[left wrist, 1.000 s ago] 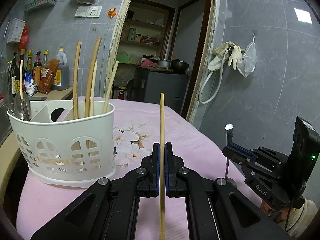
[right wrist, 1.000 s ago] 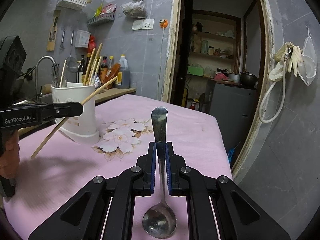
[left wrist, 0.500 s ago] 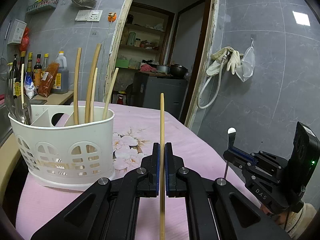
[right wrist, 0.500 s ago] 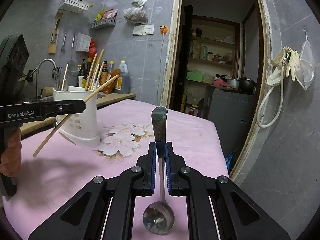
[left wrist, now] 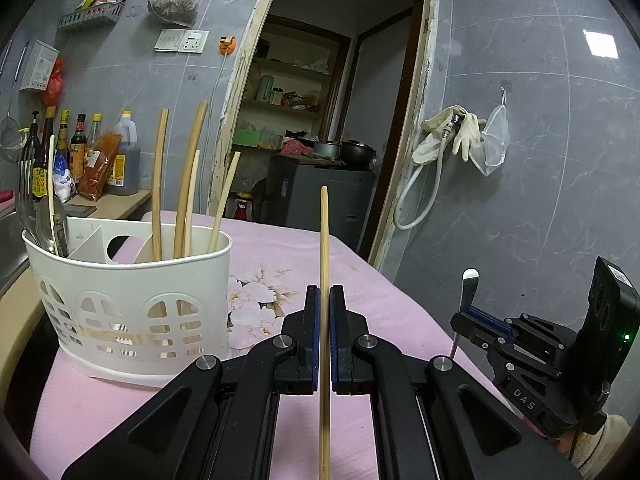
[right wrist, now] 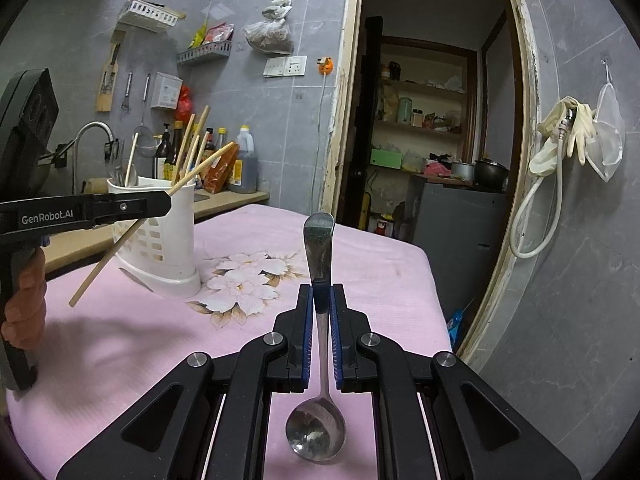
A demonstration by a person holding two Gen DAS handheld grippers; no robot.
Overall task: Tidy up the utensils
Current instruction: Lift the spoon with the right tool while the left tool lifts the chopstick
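Observation:
My left gripper (left wrist: 324,300) is shut on a wooden chopstick (left wrist: 324,248) that stands upright between its pads. Left of it sits a white slotted utensil caddy (left wrist: 132,296) on the pink table; several chopsticks stand in its right compartment, metal cutlery in its left. My right gripper (right wrist: 320,300) is shut on the handle of a metal spoon (right wrist: 319,248), bowl end hanging toward the camera. In the right wrist view the left gripper (right wrist: 160,204) shows at the left edge with the chopstick (right wrist: 120,236) slanting across the caddy (right wrist: 160,236). The right gripper (left wrist: 470,316) appears low right in the left wrist view.
A pink floral cloth (right wrist: 248,280) covers the table, whose far right edge (right wrist: 434,280) drops toward an open doorway. A counter with bottles (left wrist: 72,160) and a sink tap (right wrist: 94,132) lie behind the caddy. A hose and gloves (left wrist: 452,136) hang on the right wall.
The left wrist view has tipped slightly, so the caddy and right gripper sit a little lower in the frame. Both grips are unchanged.

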